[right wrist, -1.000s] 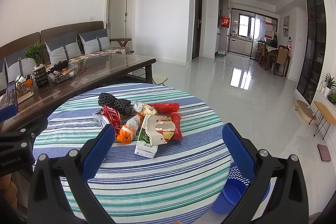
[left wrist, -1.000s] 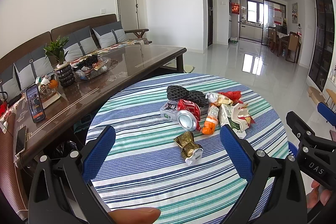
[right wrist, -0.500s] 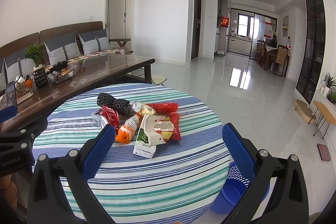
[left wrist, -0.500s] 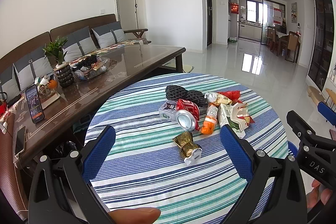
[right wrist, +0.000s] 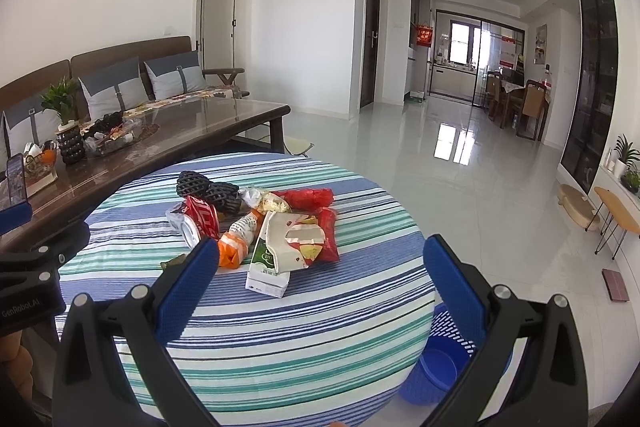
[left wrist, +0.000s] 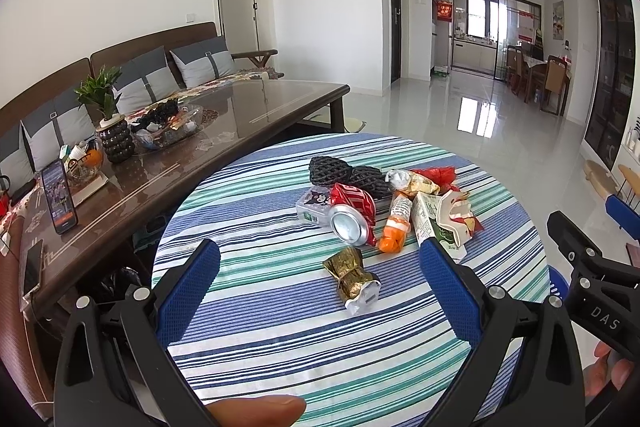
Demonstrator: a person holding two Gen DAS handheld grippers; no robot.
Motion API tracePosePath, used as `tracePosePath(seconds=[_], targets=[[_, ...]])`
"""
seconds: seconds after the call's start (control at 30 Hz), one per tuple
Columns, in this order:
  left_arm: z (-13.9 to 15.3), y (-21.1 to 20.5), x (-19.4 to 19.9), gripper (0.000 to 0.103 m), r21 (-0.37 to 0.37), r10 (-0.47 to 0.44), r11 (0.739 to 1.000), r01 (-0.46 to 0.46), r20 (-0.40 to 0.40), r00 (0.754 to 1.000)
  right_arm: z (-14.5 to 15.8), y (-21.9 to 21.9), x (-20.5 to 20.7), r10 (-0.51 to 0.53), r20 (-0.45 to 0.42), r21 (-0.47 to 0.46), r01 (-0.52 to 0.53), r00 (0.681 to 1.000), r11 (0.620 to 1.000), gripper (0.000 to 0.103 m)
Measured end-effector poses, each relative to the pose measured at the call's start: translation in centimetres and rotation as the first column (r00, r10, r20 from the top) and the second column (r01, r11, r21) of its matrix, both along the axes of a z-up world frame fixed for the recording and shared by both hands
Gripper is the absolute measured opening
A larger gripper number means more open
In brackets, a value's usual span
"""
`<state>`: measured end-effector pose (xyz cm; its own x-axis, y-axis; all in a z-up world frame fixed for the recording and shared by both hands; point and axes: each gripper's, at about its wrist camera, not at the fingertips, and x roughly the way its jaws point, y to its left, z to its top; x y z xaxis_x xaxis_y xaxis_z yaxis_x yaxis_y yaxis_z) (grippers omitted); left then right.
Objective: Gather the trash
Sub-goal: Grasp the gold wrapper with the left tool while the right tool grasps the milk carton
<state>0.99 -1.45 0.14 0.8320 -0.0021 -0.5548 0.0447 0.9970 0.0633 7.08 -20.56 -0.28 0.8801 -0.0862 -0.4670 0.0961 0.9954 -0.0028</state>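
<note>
Trash is lying heaped near the middle of the round tabletop under a blue, green and white striped cloth. In the left wrist view, the left tool is hanging released, jaws wide, framing the crumpled gold foil wrapper lying nearest, apart from the pile: crushed red drink can, orange-capped small bottle, torn green-and-white milk carton, black foam netting.

In the right wrist view, the right tool is likewise gaping, empty, above the same carton. A blue perforated plastic bin is standing on the floor beside the tabletop's edge.

Collecting is not yet begun, I judge; next, one tool needs lowering onto a piece, then closing.
</note>
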Motion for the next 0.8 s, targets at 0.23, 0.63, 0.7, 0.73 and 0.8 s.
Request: tracePosePath(seconds=[0.23, 0.63, 0.7, 0.73, 0.8], targets=[[-1.0, -0.3, 0.8, 0.099, -0.003, -0.011, 1.0, 0.011, -0.022, 1.0, -1.0, -0.4, 0.6, -0.014, -0.018, 0.0, 0.014, 1.0, 1.0, 0.098], [-6.0, 0.7, 3.1, 0.099, -0.005, -0.016, 1.0, 0.015, -0.144, 0.989, -4.8, -0.9, 3.0, -0.023, -0.098, 0.005, 0.024, 0.995, 1.0, 0.098], [-7.7, 1.2, 3.7, 0.099, -0.019, -0.022, 1.0, 0.019, -0.193, 0.981, -6.2, -1.0, 3.7, -0.019, -0.136, 0.014, 0.021, 0.991, 1.0, 0.098], [-8.7, 1.4, 4.0, 0.099, -0.029, -0.027, 0.999, 0.022, -0.22, 0.975, -6.9, -1.1, 4.1, -0.013, -0.159, 0.022, 0.017, 0.987, 1.0, 0.098], [-10.5, 1.7, 4.7, 0.099, -0.045, -0.036, 0.999, 0.024, -0.275, 0.961, -8.5, -1.0, 4.8, 0.006, -0.208, 0.041, 0.003, 0.978, 0.999, 0.098]])
